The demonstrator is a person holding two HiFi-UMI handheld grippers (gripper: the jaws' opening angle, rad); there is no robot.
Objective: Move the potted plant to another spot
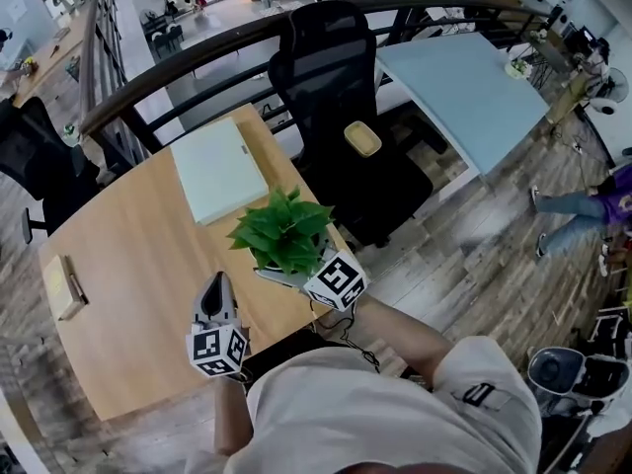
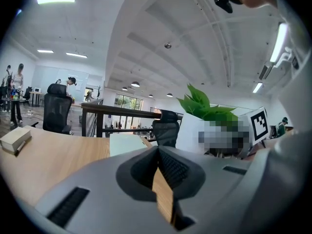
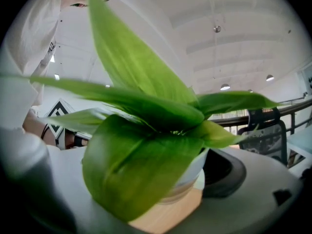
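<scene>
- My right gripper (image 3: 170, 194) has the potted plant (image 1: 284, 233) between its jaws. The right jaw lies against the white pot, and the big leaves cover the other jaw. I judge that it is closed on the pot.
- My left gripper (image 2: 158, 152) is closed with nothing in it. Its jaws meet at the tips, and it rests low over the table (image 1: 138, 255), just beside the plant on my left.
- The plant is at the near right edge of the table, close to my body. I cannot tell if the pot stands on the wood or is raised a little.
- So I judge that the grasp is made, but the move itself is not done. The carrying and the setting down in a new spot are left.
- The table is of light wood with a rounded shape, and much of it is bare. A pale board (image 1: 217, 171) lies behind the plant, and a small block (image 1: 64, 286) lies near the left edge.
- Behind the table stands a black office chair (image 1: 331, 77) with a small yellow tray (image 1: 362, 138) on its seat.
- Farther away, a dark curved railing (image 1: 197, 52) goes around this place, and a light blue table (image 1: 464, 87) stands on the right over a wooden floor (image 1: 474, 225).
- Beyond the railing I see a lower office area with desks and people, too small to describe.
</scene>
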